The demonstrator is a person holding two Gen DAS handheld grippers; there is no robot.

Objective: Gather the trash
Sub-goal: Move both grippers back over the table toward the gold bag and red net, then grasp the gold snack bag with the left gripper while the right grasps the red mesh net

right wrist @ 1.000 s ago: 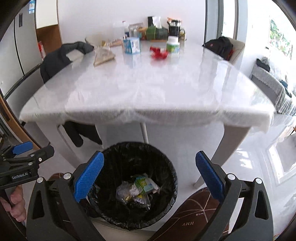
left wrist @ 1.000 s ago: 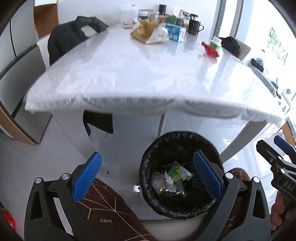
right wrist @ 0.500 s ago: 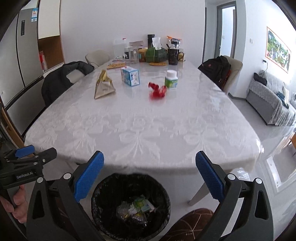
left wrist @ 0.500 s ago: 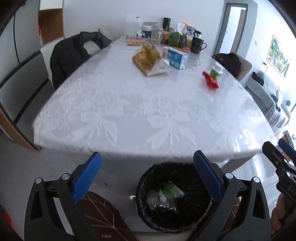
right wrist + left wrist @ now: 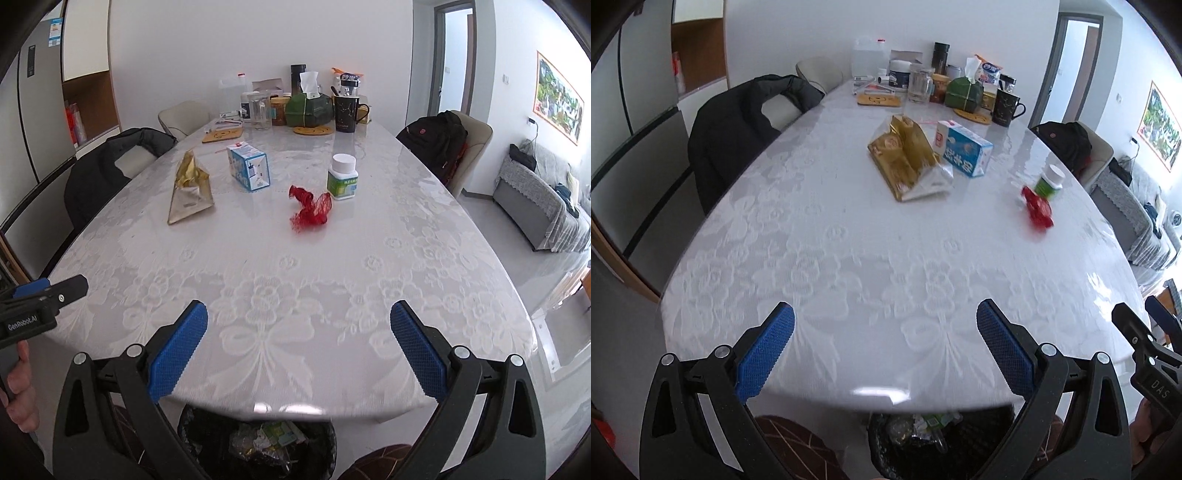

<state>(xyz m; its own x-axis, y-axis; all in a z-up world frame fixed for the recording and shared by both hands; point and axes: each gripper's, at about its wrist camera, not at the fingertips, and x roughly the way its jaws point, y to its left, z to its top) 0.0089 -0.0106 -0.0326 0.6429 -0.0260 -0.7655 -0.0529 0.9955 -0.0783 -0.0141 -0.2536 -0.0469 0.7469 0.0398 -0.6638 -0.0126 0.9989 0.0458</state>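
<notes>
A gold snack bag [image 5: 908, 162] [image 5: 190, 192], a blue-and-white carton [image 5: 966, 149] [image 5: 249, 170], a crumpled red net wrapper [image 5: 1038, 210] [image 5: 310, 212] and a green pill bottle [image 5: 1049, 182] [image 5: 343, 177] lie mid-table. Under the table's near edge stands a black-lined trash bin [image 5: 923, 443] [image 5: 258, 443] holding several wrappers. My left gripper [image 5: 884, 347] and my right gripper [image 5: 299, 349] both hover open and empty over the near edge of the table, far short of the trash.
The white lace-covered table [image 5: 295, 295] carries cups, jars, a mug and a green tissue box [image 5: 308, 109] at its far end. A chair with a black jacket [image 5: 738, 125] stands left, a chair with a backpack [image 5: 439, 144] right. A sofa [image 5: 546, 206] lies far right.
Both grippers have risen from looking down at the bin below the table to looking across the tabletop. The bin has slid to the bottom edge of both views. Both jaws stayed open.
</notes>
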